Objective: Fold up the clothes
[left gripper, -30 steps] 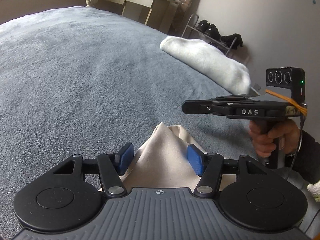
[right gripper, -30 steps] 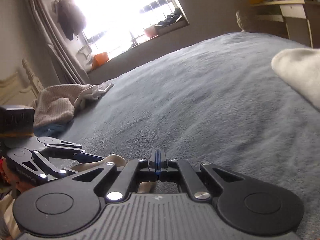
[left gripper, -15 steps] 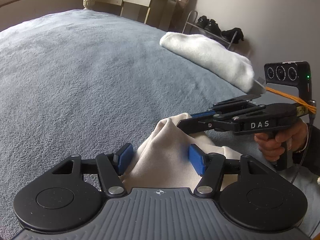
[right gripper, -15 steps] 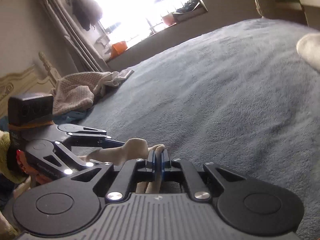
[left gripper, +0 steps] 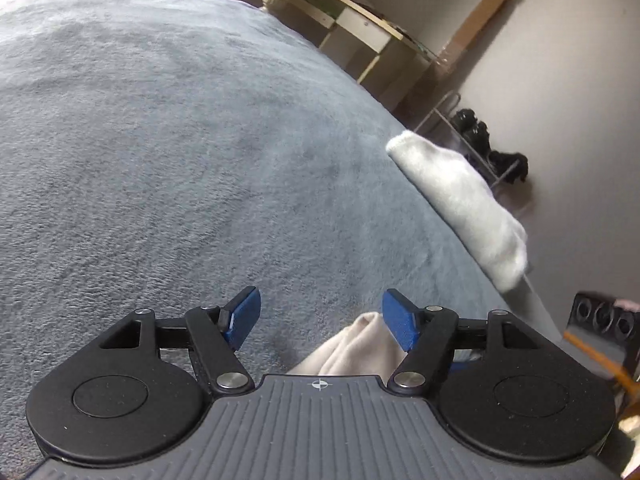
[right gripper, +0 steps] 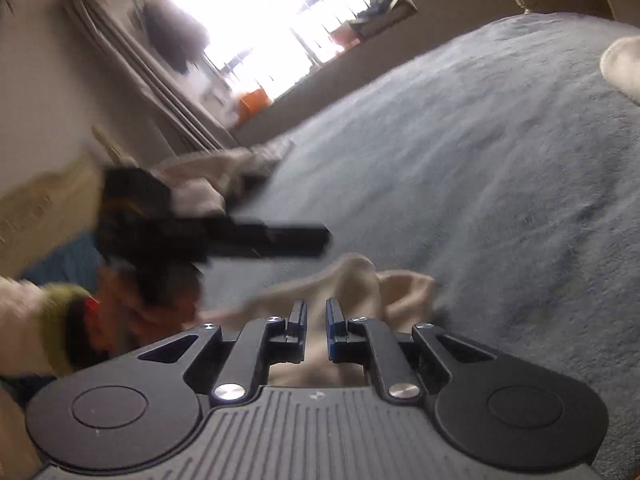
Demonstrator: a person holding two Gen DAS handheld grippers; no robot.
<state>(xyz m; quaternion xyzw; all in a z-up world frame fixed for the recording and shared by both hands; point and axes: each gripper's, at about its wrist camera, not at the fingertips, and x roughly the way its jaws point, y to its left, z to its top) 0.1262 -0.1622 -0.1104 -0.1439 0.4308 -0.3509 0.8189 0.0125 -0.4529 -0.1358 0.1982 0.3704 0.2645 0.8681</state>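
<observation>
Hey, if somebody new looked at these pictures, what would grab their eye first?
Probably the grey-blue blanket filling both views, and the crumpled beige garment lying on it right at the right gripper, whose jaws have just been opening around a fold. A folded white cloth sits at the bed's right edge, and a glaring window lights the far wall.

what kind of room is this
Most likely a bedroom: a wide bed under a grey fleece blanket, a desk against the wall, and a shoe rack beside it.
</observation>
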